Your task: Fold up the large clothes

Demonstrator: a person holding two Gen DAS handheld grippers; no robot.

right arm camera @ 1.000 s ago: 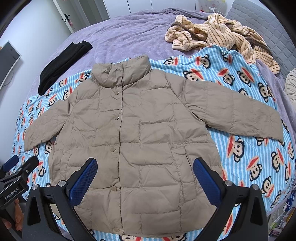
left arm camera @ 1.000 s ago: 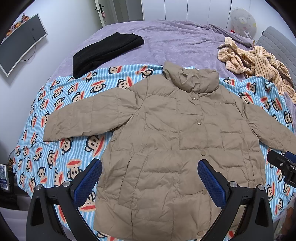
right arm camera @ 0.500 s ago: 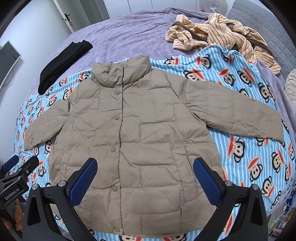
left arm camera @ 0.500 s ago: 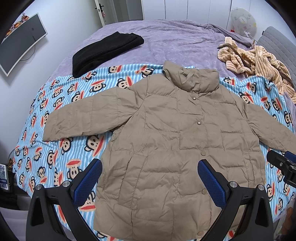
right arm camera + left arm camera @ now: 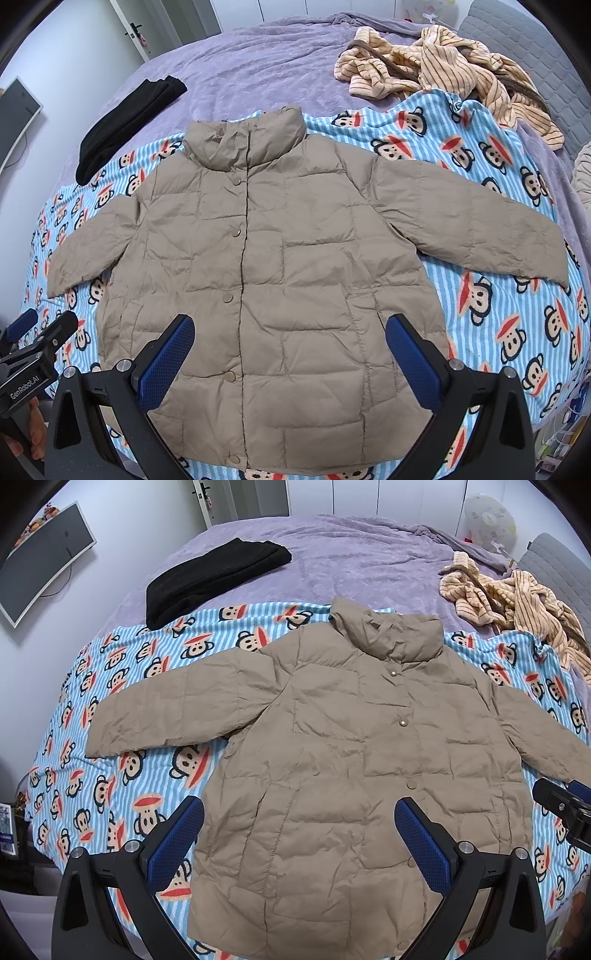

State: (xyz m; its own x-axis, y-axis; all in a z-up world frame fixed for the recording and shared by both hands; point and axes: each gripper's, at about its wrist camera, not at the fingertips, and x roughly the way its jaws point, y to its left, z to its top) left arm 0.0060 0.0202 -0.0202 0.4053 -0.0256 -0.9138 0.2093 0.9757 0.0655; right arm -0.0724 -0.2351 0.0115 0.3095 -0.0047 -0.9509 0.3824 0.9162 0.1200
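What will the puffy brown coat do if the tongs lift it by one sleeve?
The puffy brown coat would probably flop and dangle, since its wrinkled fabric lies limp on the monkey blanket. Its quilted padding suggests it is light for its size. The smooth shell may be slippery, so one sleeve could slide out.

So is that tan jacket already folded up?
No, the tan jacket lies flat on the monkey-print blanket with both sleeves spread out.
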